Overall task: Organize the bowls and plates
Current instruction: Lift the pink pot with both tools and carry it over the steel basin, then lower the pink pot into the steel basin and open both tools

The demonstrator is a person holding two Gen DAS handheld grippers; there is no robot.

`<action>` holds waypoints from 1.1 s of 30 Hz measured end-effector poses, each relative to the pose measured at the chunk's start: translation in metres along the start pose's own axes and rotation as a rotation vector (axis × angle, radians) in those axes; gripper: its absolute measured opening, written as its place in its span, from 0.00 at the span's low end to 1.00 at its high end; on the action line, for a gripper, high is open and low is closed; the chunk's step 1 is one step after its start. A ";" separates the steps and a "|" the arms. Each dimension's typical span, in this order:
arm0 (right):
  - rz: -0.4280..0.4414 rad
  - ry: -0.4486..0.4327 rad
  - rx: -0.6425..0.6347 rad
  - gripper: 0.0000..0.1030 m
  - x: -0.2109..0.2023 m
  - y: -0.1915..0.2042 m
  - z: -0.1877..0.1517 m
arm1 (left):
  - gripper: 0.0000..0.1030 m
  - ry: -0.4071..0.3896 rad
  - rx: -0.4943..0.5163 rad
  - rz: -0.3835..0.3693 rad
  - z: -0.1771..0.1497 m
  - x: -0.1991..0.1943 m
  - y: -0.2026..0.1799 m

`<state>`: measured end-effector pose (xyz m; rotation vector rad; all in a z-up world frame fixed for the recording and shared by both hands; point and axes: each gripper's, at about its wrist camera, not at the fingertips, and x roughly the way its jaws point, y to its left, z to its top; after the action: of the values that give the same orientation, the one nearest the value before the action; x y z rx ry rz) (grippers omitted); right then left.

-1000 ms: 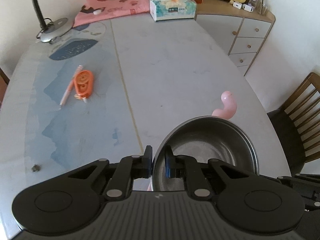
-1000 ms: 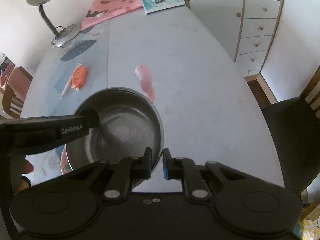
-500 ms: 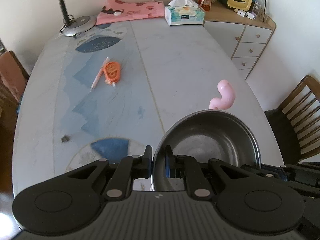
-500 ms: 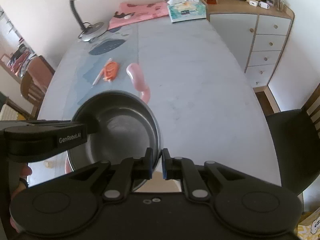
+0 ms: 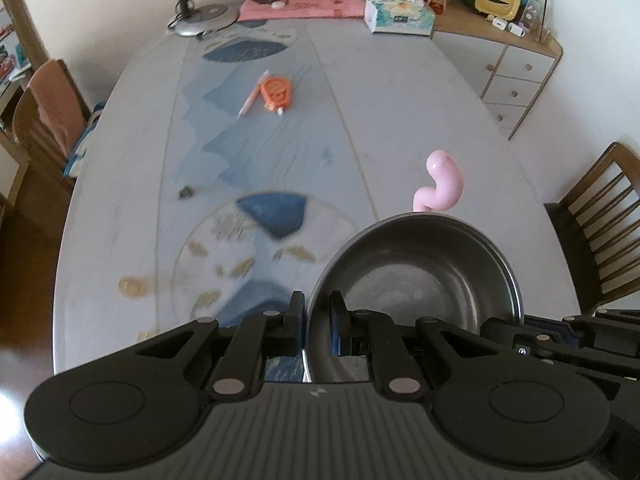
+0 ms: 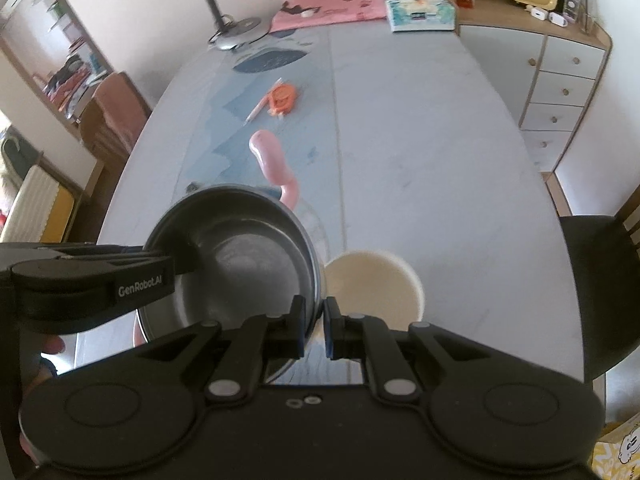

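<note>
A steel bowl (image 5: 420, 280) hangs in the air above the near end of the table, held by both grippers. My left gripper (image 5: 316, 308) is shut on its left rim, one finger inside and one outside. On the opposite rim of the steel bowl (image 6: 240, 264) my right gripper (image 6: 314, 312) is shut the same way. Below it a cream bowl (image 6: 372, 292) stands on the table, just right of the steel one. A round plate (image 5: 224, 248) with blue wedges and gold leaves lies on the table left of the steel bowl, blurred.
A pink curved object (image 5: 440, 188) stands just beyond the steel bowl. Farther off lie an orange tape dispenser (image 5: 276, 94) and a pen. A lamp (image 5: 200, 20), pink cloth and tissue box (image 5: 398, 18) line the far end. Chairs flank the table; drawers (image 5: 516, 84) stand far right.
Both grippers have carried the steel bowl back toward the near end of the table and upward. The patterned plate and the cream bowl have come into view beneath it.
</note>
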<state>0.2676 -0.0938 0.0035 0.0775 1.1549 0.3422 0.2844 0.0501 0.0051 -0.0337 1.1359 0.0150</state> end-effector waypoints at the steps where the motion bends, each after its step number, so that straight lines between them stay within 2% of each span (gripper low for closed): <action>1: 0.001 0.006 -0.006 0.09 0.000 0.004 -0.004 | 0.12 0.006 -0.003 0.001 -0.006 -0.002 0.003; 13: 0.003 0.087 -0.055 0.09 0.006 0.036 -0.058 | 0.12 0.080 -0.024 0.008 -0.073 -0.005 0.026; 21: -0.007 0.147 -0.066 0.09 0.022 0.045 -0.088 | 0.12 0.148 -0.047 -0.006 -0.112 0.011 0.036; 33: 0.002 0.250 -0.067 0.09 0.048 0.046 -0.109 | 0.11 0.253 -0.076 0.005 -0.146 0.038 0.042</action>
<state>0.1755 -0.0477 -0.0727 -0.0233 1.3889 0.4000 0.1664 0.0865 -0.0913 -0.1028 1.3884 0.0592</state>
